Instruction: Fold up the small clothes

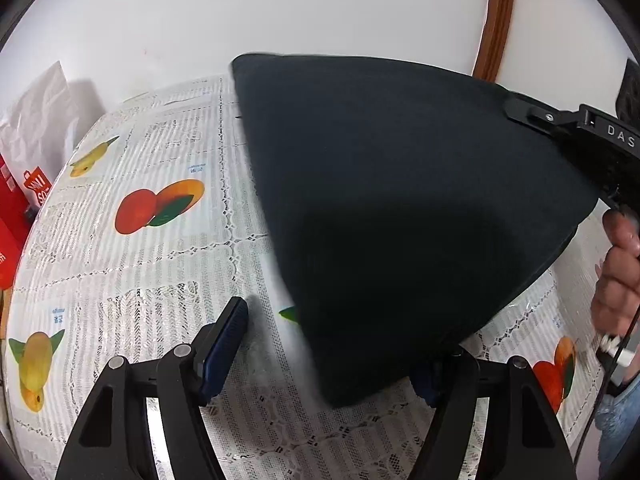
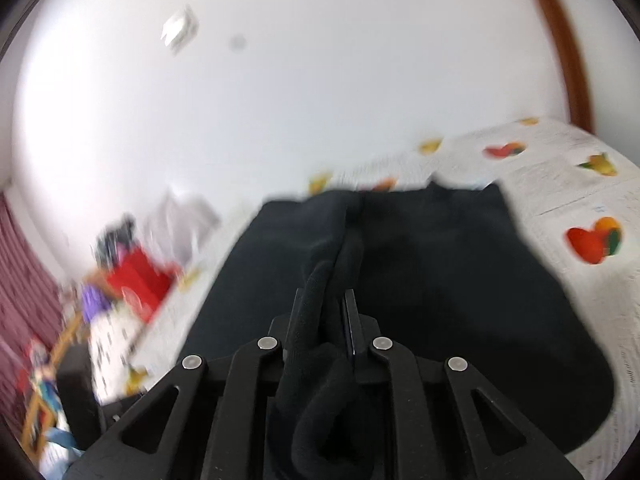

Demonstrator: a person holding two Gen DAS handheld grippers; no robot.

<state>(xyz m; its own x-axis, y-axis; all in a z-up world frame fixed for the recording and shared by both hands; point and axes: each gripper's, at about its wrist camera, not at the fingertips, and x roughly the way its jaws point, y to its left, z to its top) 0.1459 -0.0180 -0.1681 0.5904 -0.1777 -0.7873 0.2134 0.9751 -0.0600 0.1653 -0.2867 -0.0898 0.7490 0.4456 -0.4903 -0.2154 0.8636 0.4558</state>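
Note:
A black garment (image 1: 400,200) hangs lifted above the fruit-print tablecloth (image 1: 140,272). In the left wrist view my left gripper (image 1: 332,344) stands wide open; its left finger (image 1: 228,340) shows its blue pad, and the right finger is mostly hidden behind the hanging cloth. My right gripper (image 1: 532,116) holds the garment's upper right edge there. In the right wrist view my right gripper (image 2: 324,312) is shut on a bunched fold of the black garment (image 2: 440,280), which drapes down onto the tablecloth (image 2: 580,184). That view is motion-blurred.
A red box (image 1: 16,216) and a white bag (image 1: 36,120) sit off the table's left edge. A white wall (image 1: 280,12) and a wooden frame (image 1: 496,20) stand behind. A hand (image 1: 620,272) holds the right gripper. Cluttered items (image 2: 120,280) lie at the left.

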